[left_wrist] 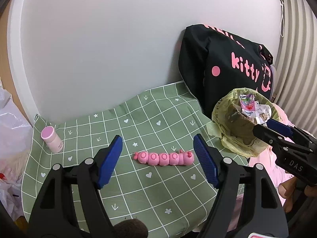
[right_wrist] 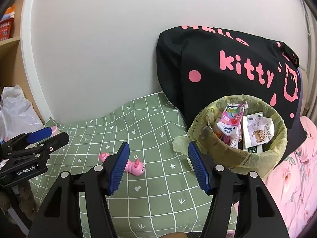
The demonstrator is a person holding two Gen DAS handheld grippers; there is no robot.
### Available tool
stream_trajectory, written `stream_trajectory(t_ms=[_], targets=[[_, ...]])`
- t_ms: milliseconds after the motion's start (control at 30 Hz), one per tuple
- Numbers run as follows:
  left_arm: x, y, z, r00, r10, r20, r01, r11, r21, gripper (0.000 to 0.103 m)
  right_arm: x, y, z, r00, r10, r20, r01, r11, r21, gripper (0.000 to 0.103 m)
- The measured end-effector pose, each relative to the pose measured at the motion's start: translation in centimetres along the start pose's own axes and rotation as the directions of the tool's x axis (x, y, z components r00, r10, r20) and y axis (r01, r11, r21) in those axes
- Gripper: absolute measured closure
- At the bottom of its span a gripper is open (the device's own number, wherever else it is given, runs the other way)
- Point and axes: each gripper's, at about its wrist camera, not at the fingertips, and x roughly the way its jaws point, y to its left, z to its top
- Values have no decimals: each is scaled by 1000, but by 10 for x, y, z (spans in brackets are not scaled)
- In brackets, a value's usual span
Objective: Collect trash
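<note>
In the left wrist view our left gripper [left_wrist: 157,158] hangs with its blue-padded jaws spread wide and nothing between them, above the green checked cloth with white hearts and arrows [left_wrist: 126,180] that fills the lower middle of the frame. Framed between the pads lies the pink segmented plastic caterpillar toy [left_wrist: 164,158], flat on the cloth with open cloth on every side of it. A small pink-capped white bottle [left_wrist: 52,139] stands upright at the cloth's left edge, near the crumpled white plastic bag [left_wrist: 10,119] at far left. The cloth's far edge meets the white wall; its right edge runs under the black fabric bag with pink "kitty" lettering [left_wrist: 223,67]. In the right wrist view our right gripper [right_wrist: 158,166] is likewise spread and holds nothing, in the lower centre, just left of the round bin lined with a yellow-green plastic bag [right_wrist: 277,150]. The trash, a pink tissue packet [right_wrist: 227,123] and white printed wrappers [right_wrist: 259,132], sits inside the bin at centre right, poking up near the rim. The bin stands just in front of the black bag, with pink floral bedding [right_wrist: 293,188] along the frame's right edge.
</note>
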Motion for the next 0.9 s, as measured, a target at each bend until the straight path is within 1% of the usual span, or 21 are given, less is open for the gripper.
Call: stream_trajectory(t_ms=[900], targets=[[-5,-10,0,1000,-19,8,19,1000,12,33,-11,-3,-2,1000,-12,12,12,1000,12,45]])
